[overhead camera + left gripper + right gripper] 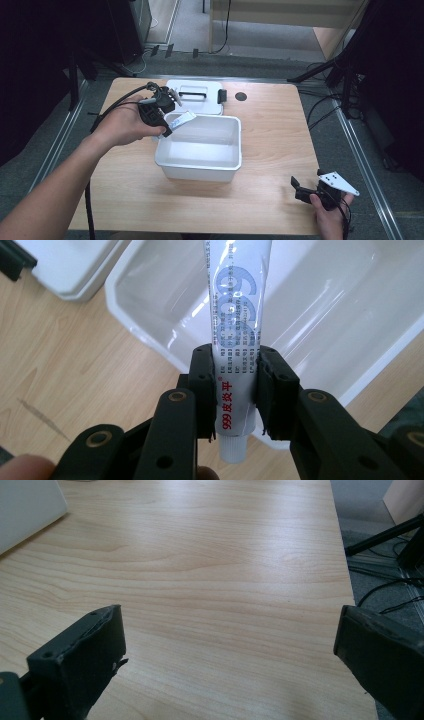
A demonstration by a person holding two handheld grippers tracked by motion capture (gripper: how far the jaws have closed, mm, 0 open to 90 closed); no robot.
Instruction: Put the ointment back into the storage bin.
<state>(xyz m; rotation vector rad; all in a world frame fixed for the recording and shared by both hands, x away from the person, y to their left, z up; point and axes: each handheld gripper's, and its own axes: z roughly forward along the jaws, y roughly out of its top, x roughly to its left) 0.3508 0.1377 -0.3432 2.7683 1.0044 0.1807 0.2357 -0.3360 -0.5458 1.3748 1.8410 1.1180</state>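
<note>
Bin (pixel 200 165) sits mid-table (pixel 270 130), open side up. Lid (pixel 195 95) lies flat behind it, touching or just beside the bin's far rim, toward the table's far edge. Your left hand-held gripper (pixel 167 127) is at the bin's left far corner, above the rim; the tube (pixel 181 119) it carries reaches out over the bin's inside. Your right hand-held gripper (pixel 300 187) is at the table's near right corner, well apart from the bin, bare table ahead of it.

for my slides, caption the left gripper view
Left tongs clamp a white ointment tube above the white bin.
</note>
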